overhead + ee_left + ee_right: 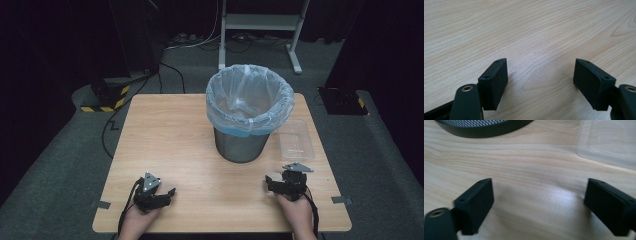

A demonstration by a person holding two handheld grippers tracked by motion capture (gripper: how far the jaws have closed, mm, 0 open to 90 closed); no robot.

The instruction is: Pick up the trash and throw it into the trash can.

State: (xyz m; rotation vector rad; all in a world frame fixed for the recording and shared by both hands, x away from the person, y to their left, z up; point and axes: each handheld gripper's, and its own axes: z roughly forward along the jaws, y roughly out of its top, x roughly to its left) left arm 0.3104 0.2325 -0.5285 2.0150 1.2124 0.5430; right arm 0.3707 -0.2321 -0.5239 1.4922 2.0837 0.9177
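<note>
we've got both the left gripper (172,191) and right gripper (267,183) resting on the table (165,130) with jaws apart and empty, the right 1 nearest the clear tray (296,140) beside the bin (249,112), likely its next pick.

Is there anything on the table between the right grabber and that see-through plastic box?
No. The right gripper stands open, and bare table lies between it and the clear plastic container. The bin stands off to the side, not in the path.
</note>
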